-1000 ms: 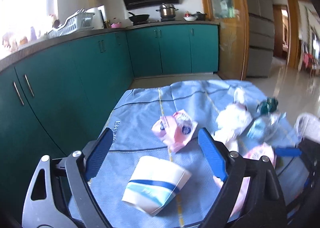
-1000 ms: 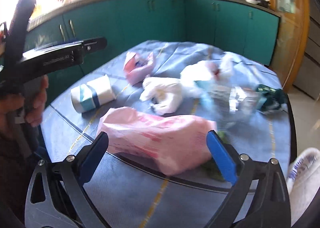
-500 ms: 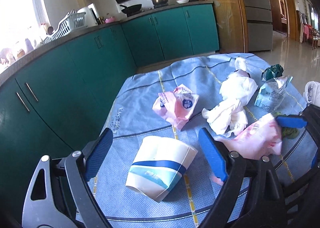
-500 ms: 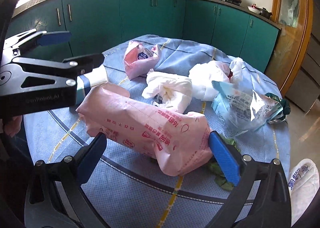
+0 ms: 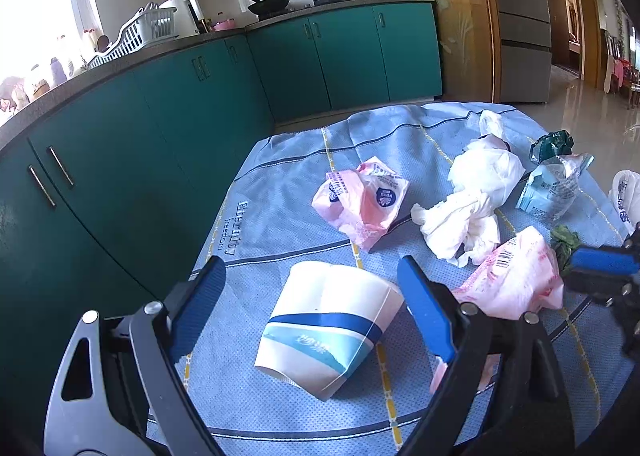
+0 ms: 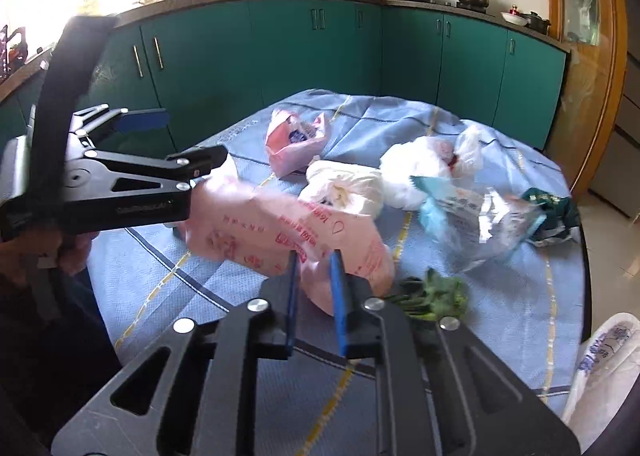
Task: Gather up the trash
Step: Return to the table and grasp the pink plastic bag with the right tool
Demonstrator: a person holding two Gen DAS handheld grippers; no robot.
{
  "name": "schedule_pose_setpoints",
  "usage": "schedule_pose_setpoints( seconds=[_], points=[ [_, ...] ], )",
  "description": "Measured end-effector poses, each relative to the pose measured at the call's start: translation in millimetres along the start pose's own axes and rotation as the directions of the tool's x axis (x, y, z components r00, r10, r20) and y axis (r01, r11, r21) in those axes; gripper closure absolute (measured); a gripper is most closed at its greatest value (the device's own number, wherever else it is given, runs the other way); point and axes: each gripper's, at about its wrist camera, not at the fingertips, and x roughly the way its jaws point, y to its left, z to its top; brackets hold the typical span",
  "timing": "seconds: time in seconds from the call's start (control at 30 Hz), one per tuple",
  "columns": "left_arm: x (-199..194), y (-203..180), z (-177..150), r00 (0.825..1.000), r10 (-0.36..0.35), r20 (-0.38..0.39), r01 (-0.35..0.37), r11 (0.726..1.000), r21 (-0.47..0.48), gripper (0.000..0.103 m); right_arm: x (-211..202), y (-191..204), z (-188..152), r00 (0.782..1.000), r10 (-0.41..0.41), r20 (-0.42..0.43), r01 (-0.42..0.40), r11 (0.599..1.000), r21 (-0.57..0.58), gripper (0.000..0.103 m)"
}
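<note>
Trash lies on a table with a blue cloth [image 5: 280, 192]. My left gripper [image 5: 312, 276] is open, its fingers either side of a white-and-blue toilet paper pack [image 5: 328, 324] lying on the cloth. My right gripper [image 6: 314, 260] is shut on the near end of a large pink plastic bag [image 6: 280, 228], also seen in the left wrist view [image 5: 516, 276]. Beyond lie a small pink wrapper [image 5: 360, 196], crumpled white bags [image 5: 472, 196], a clear blue-printed wrapper [image 5: 556, 184] and a dark green wrapper [image 5: 552, 142].
Green vegetable scraps [image 6: 436, 296] lie by the pink bag. A white printed bag [image 6: 600, 372] hangs at the table's right edge. Teal kitchen cabinets [image 5: 160, 116] run behind and to the left. The left gripper [image 6: 140, 160] shows in the right wrist view.
My right gripper has closed from wide open onto the pink bag's near end. The left gripper stays open over the toilet paper pack, nearly still.
</note>
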Motion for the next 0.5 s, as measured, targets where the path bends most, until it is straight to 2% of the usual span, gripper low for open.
schedule_pose_setpoints(
  seconds=[0.13, 0.2, 0.23, 0.27, 0.3, 0.33, 0.37, 0.5],
  points=[
    [4.5, 15.7, 0.9, 1.0, 0.004, -0.026, -0.005, 0.998, -0.055, 0.015, -12.0, -26.2, -3.0, 1.0, -0.01, 0.018, 0.009, 0.997, 0.073, 0.088],
    [8.7, 29.6, -0.2, 0.999, 0.008, -0.048, -0.013, 0.994, -0.105, 0.014, -16.5, -38.6, -4.1, 1.0, 0.012, 0.026, -0.016, 0.992, 0.128, 0.081],
    [11.4, 36.7, -1.2, 0.998, 0.007, -0.061, -0.016, 0.991, -0.134, 0.014, -17.5, -39.6, -4.0, 0.999, 0.015, 0.03, -0.019, 0.991, 0.134, 0.06],
    [13.8, 43.1, -2.2, 0.997, 0.006, -0.073, -0.018, 0.987, -0.16, 0.014, -19.1, -37.3, -3.3, 0.999, 0.003, 0.045, -0.009, 0.992, 0.129, 0.033],
    [16.2, 48.1, -3.2, 0.996, 0.004, -0.084, -0.02, 0.983, -0.183, 0.014, -20.1, -32.1, -2.0, 0.998, -0.004, 0.067, -0.004, 0.994, 0.113, 0.023],
    [19.1, 54.6, -4.5, 0.995, 0.003, -0.098, -0.024, 0.976, -0.215, 0.014, -20.0, -27.1, -0.7, 0.997, 0.003, 0.083, -0.011, 0.995, 0.095, 0.015],
    [21.1, 59.4, -5.8, 0.994, 0.003, -0.108, -0.029, 0.971, -0.238, 0.014, -16.4, -18.5, 3.3, 0.996, 0.028, 0.087, -0.034, 0.997, 0.066, 0.011],
    [23.9, 63.3, -7.3, 0.993, -0.012, -0.115, -0.018, 0.965, -0.262, 0.014, 14.5, 4.2, 18.3, 0.996, 0.078, 0.037, -0.079, 0.996, 0.034, 0.007]
  ],
)
